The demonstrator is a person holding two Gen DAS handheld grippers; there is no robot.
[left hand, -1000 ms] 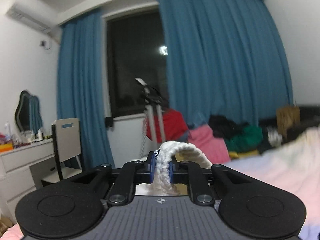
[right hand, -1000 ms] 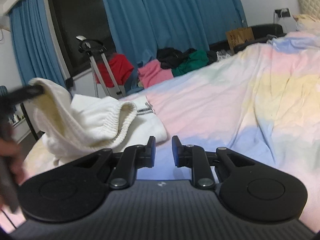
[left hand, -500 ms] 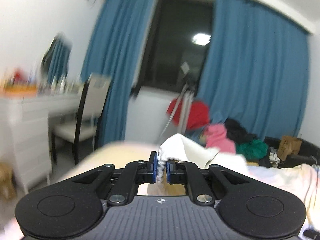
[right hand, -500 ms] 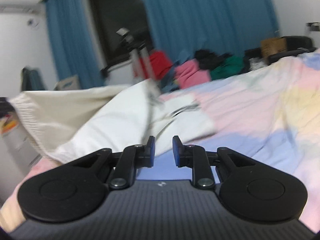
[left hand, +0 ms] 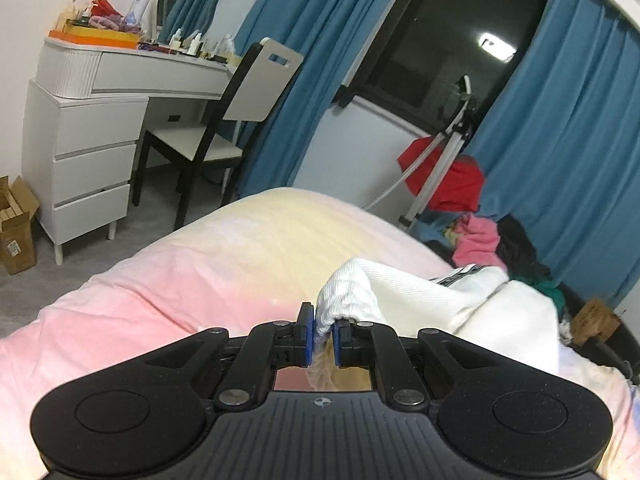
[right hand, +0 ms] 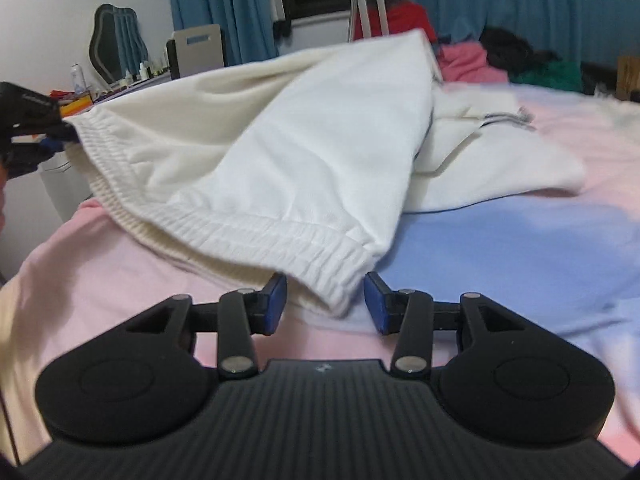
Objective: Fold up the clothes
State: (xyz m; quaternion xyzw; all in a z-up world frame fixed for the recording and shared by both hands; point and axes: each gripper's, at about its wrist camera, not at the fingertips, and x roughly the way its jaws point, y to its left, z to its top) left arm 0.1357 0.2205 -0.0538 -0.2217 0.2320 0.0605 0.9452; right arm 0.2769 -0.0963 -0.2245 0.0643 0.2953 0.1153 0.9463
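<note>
A white sweatshirt (right hand: 304, 148) with a ribbed hem lies stretched across the pastel bedspread (right hand: 520, 248). My left gripper (left hand: 323, 334) is shut on one end of the ribbed hem and holds it just above the bed; it also shows at the left edge of the right wrist view (right hand: 48, 136). The sweatshirt (left hand: 460, 296) trails to the right in the left wrist view. My right gripper (right hand: 325, 305) is open, with the other hem corner lying between its fingers.
A white dresser (left hand: 92, 120) with bottles on top and a chair (left hand: 240, 120) stand left of the bed. A tripod (left hand: 444, 152), a red garment (left hand: 452, 180) and a pile of clothes (left hand: 500, 244) sit by the blue curtains (left hand: 560, 140). A cardboard box (left hand: 16, 228) is on the floor.
My left gripper has pulled the hem leftward and down toward the bed, stretching the sweatshirt out. My right gripper has opened and moved up to the other hem corner.
</note>
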